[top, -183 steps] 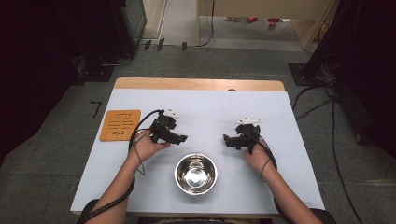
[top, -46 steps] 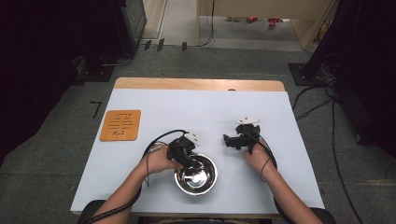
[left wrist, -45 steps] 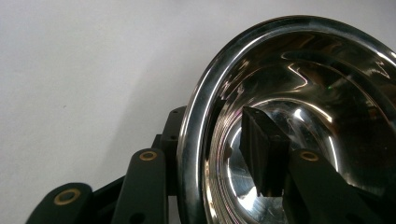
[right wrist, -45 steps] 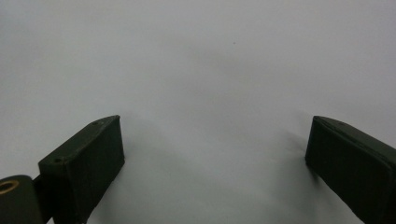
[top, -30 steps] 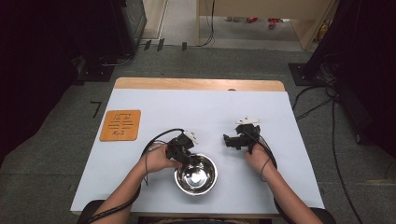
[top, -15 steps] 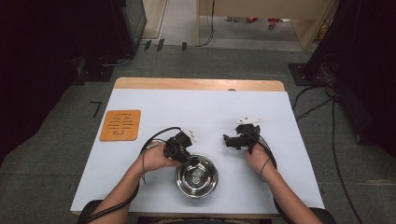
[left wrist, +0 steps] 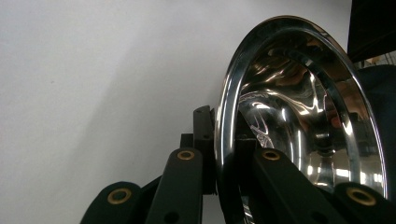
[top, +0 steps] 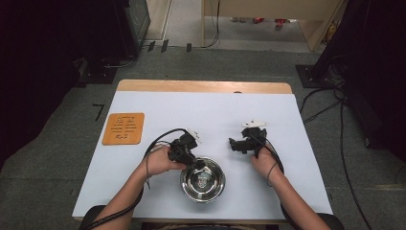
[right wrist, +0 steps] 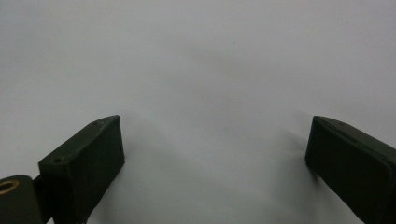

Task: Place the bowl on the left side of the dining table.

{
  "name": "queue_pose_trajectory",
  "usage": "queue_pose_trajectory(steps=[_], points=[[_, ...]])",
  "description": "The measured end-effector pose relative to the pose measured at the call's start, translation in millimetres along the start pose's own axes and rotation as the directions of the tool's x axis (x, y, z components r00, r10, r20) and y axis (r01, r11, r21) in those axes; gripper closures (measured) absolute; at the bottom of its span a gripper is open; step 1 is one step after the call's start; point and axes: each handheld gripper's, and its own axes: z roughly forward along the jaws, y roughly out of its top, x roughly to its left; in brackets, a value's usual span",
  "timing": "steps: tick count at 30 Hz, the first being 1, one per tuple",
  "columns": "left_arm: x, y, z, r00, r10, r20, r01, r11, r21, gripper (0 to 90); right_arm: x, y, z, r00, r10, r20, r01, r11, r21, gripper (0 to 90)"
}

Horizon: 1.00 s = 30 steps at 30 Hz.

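Steel bowl (top: 202, 179) sits on white counter (top: 210, 115), near its front edge, roughly centred between the two forearms. Left hand-held gripper (top: 195, 164) at bowl's upper-left rim: jaws closed tight onto rim, one jaw inside, one outside; the left gripper view shows the rim (left wrist: 224, 135) pinched between them, bowl seen edge-on. Jaws just finished closing w/ rim between. Left hand (top: 160, 160) just left of bowl, wrist angled in toward it, forearm running down-left to counter's front edge, cable looped above hand.

Right hand-held gripper (top: 233, 143) up and right of bowl, apart from it, jaws wide, nothing between; pointing left. In the right gripper view both jaws stand apart over bare counter. Right hand (top: 262, 158) behind it, forearm running down-right.

Orange mat (top: 123, 128) well left of bowl, toward counter's left edge.
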Motion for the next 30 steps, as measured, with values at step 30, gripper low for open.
queue_pose_trajectory(steps=[30], points=[[25.6, -9.6, -34.5, 0.9821, -0.168, -0.085, 0.157, 0.9797, -0.125, 86.5, -0.1, 0.1, -0.1, 1.0, -0.001, 0.0, 0.001, 1.0, 0.001, 4.1]])
